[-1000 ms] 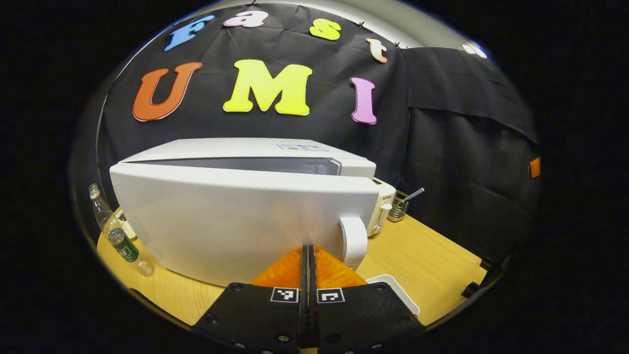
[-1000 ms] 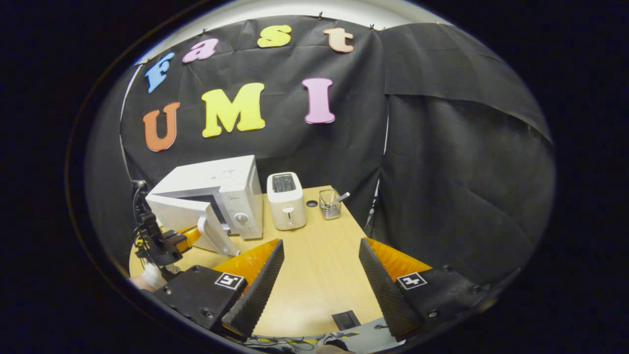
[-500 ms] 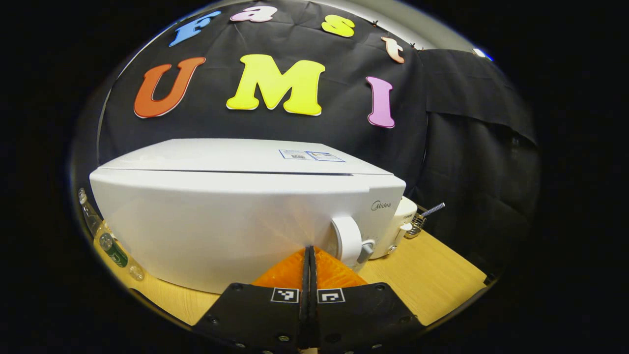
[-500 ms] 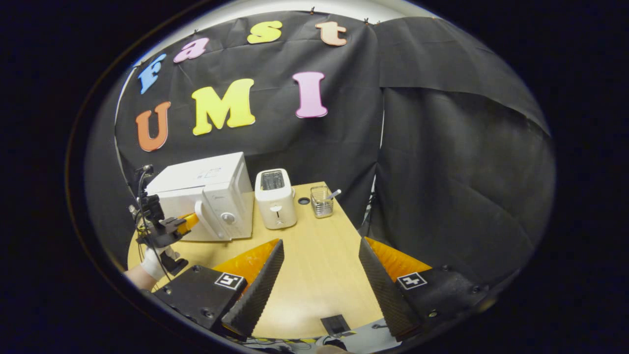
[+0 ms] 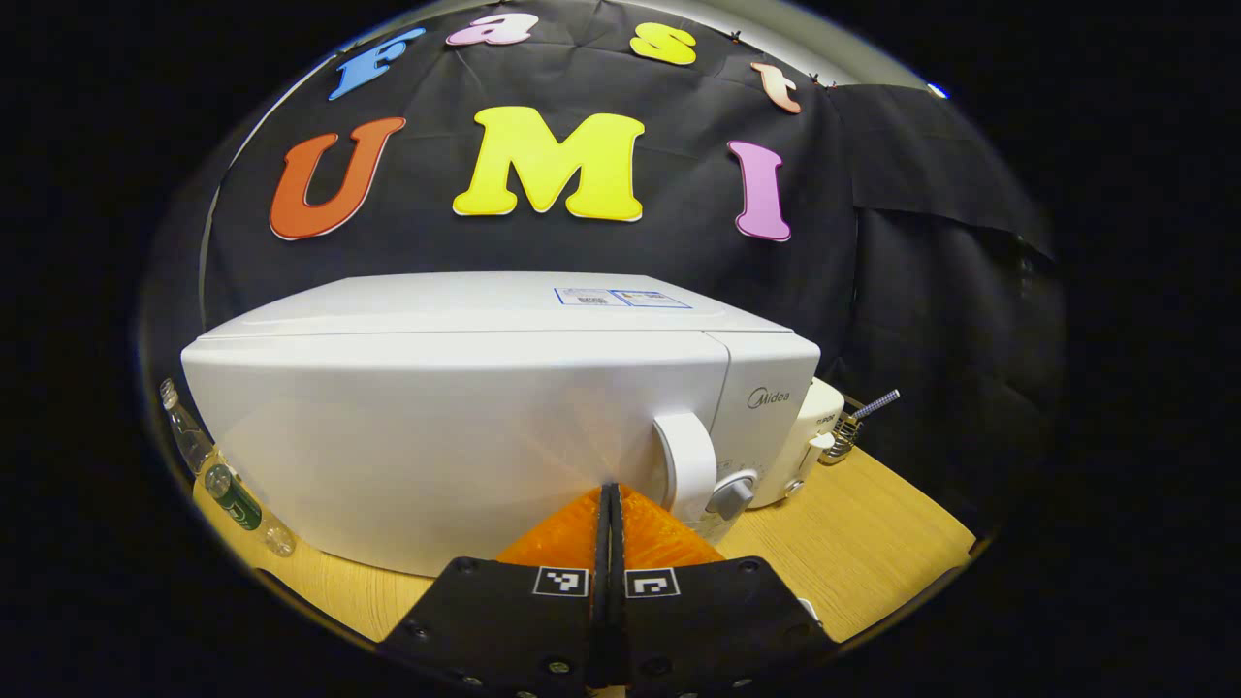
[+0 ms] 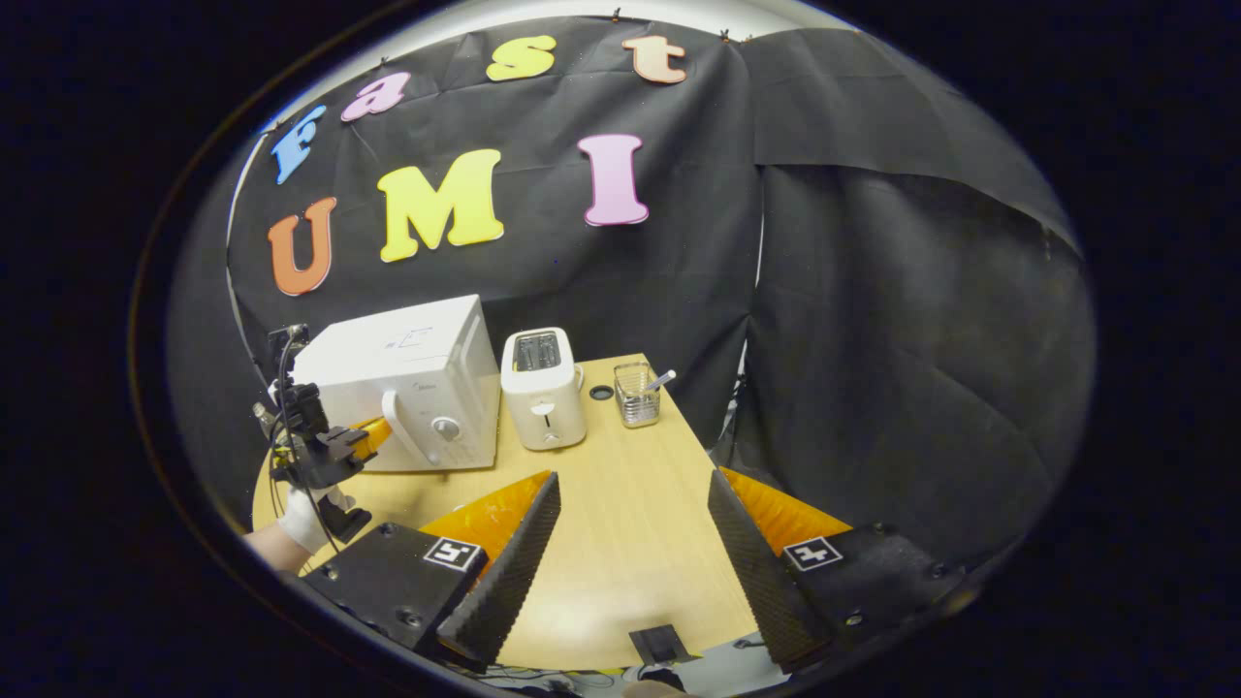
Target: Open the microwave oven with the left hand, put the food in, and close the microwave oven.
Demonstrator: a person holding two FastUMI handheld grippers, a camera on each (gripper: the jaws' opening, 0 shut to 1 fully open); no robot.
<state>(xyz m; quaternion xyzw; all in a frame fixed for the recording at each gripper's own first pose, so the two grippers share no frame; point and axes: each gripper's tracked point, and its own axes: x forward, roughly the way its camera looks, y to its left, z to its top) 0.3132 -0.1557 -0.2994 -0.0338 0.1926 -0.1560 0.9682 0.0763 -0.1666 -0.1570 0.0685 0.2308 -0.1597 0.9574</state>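
ahead of the closed, empty left gripper [image 5: 610,499], tips pressed on the door [image 5: 436,436]; right gripper [image 6: 630,543] wide open, empty; shoving harder could slide the microwave [image 6: 407,378]

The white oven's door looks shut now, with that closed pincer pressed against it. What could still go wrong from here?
Two things, I'd guess.

1. The left gripper leans, fingers together, on the microwave door beside the handle. Further pushing might slide the microwave back across the table.

2. Bottles stand close by the microwave's left side; a careless pull-back could knock them over.
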